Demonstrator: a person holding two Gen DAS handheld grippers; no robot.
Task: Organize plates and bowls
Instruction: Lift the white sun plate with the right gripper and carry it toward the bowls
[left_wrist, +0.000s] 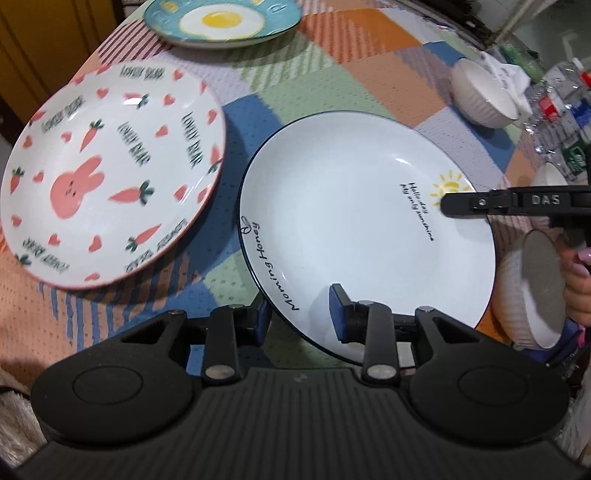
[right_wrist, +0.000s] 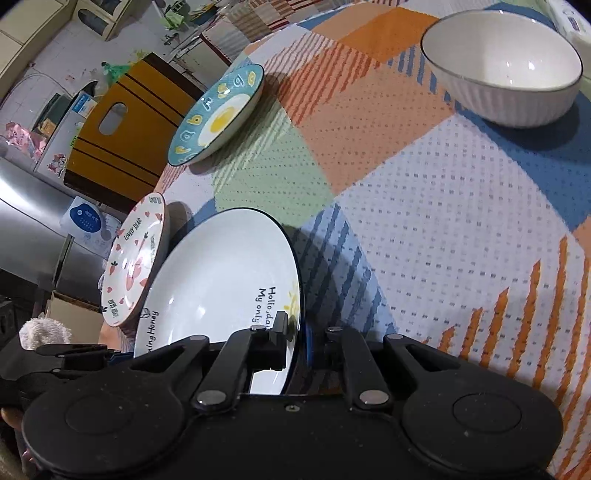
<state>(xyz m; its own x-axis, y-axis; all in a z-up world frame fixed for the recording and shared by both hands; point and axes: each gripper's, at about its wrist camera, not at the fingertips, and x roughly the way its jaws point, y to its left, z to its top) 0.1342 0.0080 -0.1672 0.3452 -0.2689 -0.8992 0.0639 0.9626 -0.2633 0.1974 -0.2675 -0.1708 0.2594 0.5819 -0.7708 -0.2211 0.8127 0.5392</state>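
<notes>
A white plate with a dark rim and "Morning Honey" lettering (left_wrist: 354, 229) lies tilted on the table; it also shows in the right wrist view (right_wrist: 221, 288). My left gripper (left_wrist: 299, 314) straddles its near rim with jaws apart. My right gripper (right_wrist: 295, 332) is shut on the plate's rim by the sun print; its finger shows in the left wrist view (left_wrist: 465, 203). A carrot-and-bunny plate (left_wrist: 110, 173) lies left of it, also in the right wrist view (right_wrist: 136, 258). A blue egg plate (left_wrist: 221, 22) sits farther back, also in the right wrist view (right_wrist: 218, 114).
A patchwork tablecloth (right_wrist: 424, 221) covers the table. A white ribbed bowl (right_wrist: 502, 66) stands at the far right, also in the left wrist view (left_wrist: 480, 96). Another ribbed bowl (left_wrist: 532, 295) sits at the plate's right. Plastic bottles (left_wrist: 557, 107) crowd the far right edge.
</notes>
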